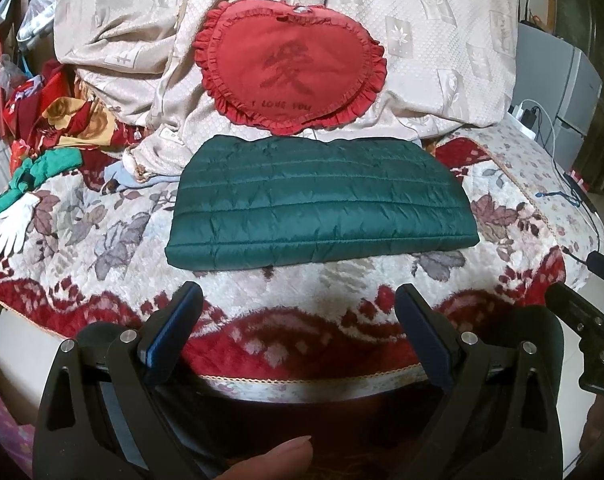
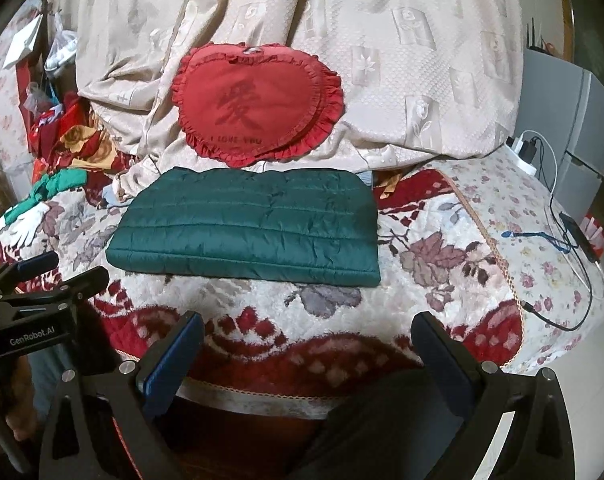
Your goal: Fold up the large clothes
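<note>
the green quilted jacket lay folded on the floral blanket, long axis running nine to three, at twelve o'clock from both grippers. the left gripper and right gripper hovered short of its near edge, jaws spread and empty. the jacket sat off toward eleven o'clock in the right view, so the left gripper seemed nearer its middle.

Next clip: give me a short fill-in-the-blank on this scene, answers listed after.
1. The green quilted jacket lies ____ into a rectangle on the floral blanket.
2. The red cushion behind it is ____-shaped.
3. The left gripper and the right gripper are both ____, holding nothing.

Answers: folded; heart; open
</note>
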Available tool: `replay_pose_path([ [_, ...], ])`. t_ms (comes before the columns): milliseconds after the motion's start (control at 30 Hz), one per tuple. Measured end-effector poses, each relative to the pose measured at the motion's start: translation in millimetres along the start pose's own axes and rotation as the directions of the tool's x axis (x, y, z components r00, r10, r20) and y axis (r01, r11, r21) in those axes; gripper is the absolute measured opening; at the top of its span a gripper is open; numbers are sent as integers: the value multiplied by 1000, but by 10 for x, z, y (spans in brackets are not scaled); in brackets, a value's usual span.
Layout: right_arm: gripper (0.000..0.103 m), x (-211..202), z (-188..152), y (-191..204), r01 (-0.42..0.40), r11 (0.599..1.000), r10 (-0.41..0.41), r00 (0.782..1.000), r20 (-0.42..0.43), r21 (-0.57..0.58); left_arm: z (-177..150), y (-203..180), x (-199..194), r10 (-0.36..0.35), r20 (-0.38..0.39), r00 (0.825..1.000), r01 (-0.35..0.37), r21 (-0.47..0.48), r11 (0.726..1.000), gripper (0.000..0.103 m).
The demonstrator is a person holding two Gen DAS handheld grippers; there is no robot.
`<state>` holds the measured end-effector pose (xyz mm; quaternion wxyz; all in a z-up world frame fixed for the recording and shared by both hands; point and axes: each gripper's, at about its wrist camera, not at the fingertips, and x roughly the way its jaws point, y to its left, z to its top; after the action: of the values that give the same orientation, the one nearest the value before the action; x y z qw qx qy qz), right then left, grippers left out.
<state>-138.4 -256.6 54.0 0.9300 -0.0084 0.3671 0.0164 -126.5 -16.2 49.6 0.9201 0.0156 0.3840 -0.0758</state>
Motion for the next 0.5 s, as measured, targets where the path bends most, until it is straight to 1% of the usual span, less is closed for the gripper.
replay_pose_path([
  [500, 102, 48, -24, 58, -7, 1000, 7, 1000, -8, -7, -58, -47, 89, -5, -17, 1000, 4, -9, 1000, 97],
])
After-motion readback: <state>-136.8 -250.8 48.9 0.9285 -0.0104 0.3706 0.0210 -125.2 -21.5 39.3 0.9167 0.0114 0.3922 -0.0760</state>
